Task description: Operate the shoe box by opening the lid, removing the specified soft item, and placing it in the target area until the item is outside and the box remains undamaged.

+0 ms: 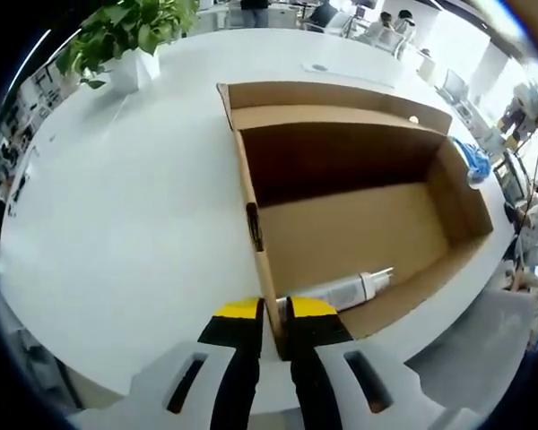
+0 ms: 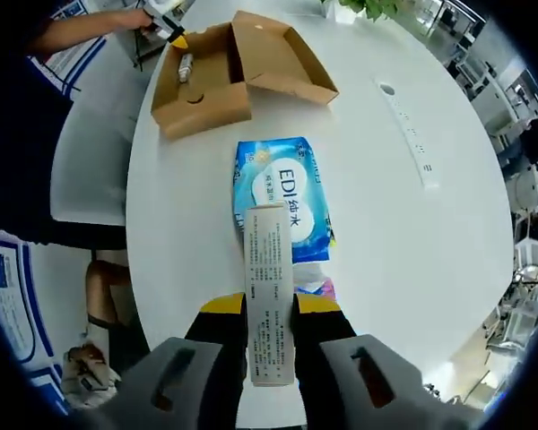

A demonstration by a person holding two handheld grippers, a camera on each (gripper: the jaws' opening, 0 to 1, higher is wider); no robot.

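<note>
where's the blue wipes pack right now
In the right gripper view the blue soft pack of wipes lies flat on the white round table, outside the open brown cardboard shoe box, partly under the white printed carton the right tool holds.

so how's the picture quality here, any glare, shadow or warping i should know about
Left gripper view: the far inside of the cardboard box sits in deep shadow, and the white table edge bows from the fisheye. Right gripper view: even light, the print on the white carton held by the right hand-held gripper is too small to read, and the table edge curves strongly.
</note>
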